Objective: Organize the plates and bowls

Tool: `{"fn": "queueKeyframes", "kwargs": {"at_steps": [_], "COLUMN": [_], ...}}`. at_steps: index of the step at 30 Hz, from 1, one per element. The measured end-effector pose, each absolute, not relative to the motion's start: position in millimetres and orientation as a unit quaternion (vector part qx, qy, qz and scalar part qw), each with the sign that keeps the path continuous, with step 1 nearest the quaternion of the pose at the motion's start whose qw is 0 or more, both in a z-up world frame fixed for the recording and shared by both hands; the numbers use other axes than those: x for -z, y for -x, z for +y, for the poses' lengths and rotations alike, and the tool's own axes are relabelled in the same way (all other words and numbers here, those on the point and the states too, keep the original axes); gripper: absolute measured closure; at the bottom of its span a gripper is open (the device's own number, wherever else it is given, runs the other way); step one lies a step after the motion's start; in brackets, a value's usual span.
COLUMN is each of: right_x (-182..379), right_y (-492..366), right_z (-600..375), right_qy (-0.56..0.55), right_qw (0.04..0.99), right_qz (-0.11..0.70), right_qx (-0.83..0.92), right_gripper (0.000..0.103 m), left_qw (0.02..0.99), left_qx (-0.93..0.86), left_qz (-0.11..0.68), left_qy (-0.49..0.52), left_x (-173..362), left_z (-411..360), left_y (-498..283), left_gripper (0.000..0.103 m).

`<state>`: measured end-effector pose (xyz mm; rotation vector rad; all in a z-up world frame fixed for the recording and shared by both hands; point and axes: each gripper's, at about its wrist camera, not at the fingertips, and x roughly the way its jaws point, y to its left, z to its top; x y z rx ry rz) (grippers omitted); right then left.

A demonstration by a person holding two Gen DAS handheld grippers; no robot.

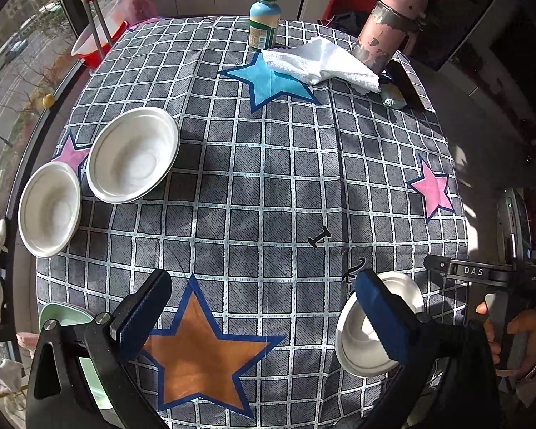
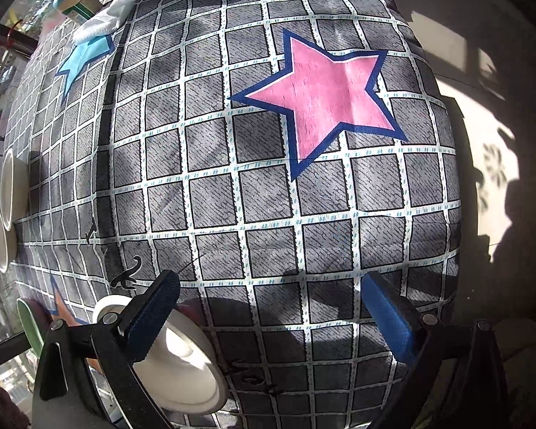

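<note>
The left hand-held gripper [image 1: 264, 307] hangs low over the near part of the surface [image 1: 268, 186], its blue-padded fingers spread wide with nothing between them. Its right finger covers the middle of a small white bowl [image 1: 361, 354], so the bowl's inside is only partly seen; whether the pad touches the rim cannot be told. Behind its left finger a pale green plate [image 1: 59, 316] is mostly hidden and cut off at the surface edge.

The right hand-held gripper [image 2: 271, 307] is also spread and empty. Its left finger crosses the same small bowl [image 2: 185, 368], which lies at the near edge of the checked cloth; contact cannot be told here either. In the left wrist view, only the right tool's black frame and the hand [image 1: 514, 336] around its handle show at the right border.

Two larger white bowls [image 1: 132, 155] [image 1: 50, 209] sit side by side at the far left, rims just beside each other, well apart from the small bowl. In the right wrist view they are squeezed thin at the left border.

At the far side stand a green-capped bottle [image 1: 264, 19] and a worn pink flask [image 1: 386, 25], with a crumpled white towel [image 1: 321, 62] between them, lying over a blue star. A dark flat object beside the flask is hard to make out.
</note>
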<state>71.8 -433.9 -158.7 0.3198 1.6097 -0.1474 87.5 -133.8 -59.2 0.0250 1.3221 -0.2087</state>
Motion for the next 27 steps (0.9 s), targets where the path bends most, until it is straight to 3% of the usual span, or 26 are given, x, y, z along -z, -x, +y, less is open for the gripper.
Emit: {"fn": "queueKeyframes", "kwargs": {"at_steps": [15,27], "right_x": [100,80], "right_y": [-23,-22], "right_z": [-366,-271], "right_qy": [-0.188,-0.169], "right_qw": [0.696,0.701], "right_qz": [0.680,0.687], "right_qx": [0.135,0.090], "right_gripper": [0.001,0.001], "left_qw": [0.764,0.780], "left_qx": [0.227,0.187], "left_qz": [0.599,0.595], "left_qy": [-0.075,-0.056], "left_x": [46,41], "left_z": [-125,-53], "left_y": [-86,-96], "left_gripper": [0.000,0.000]}}
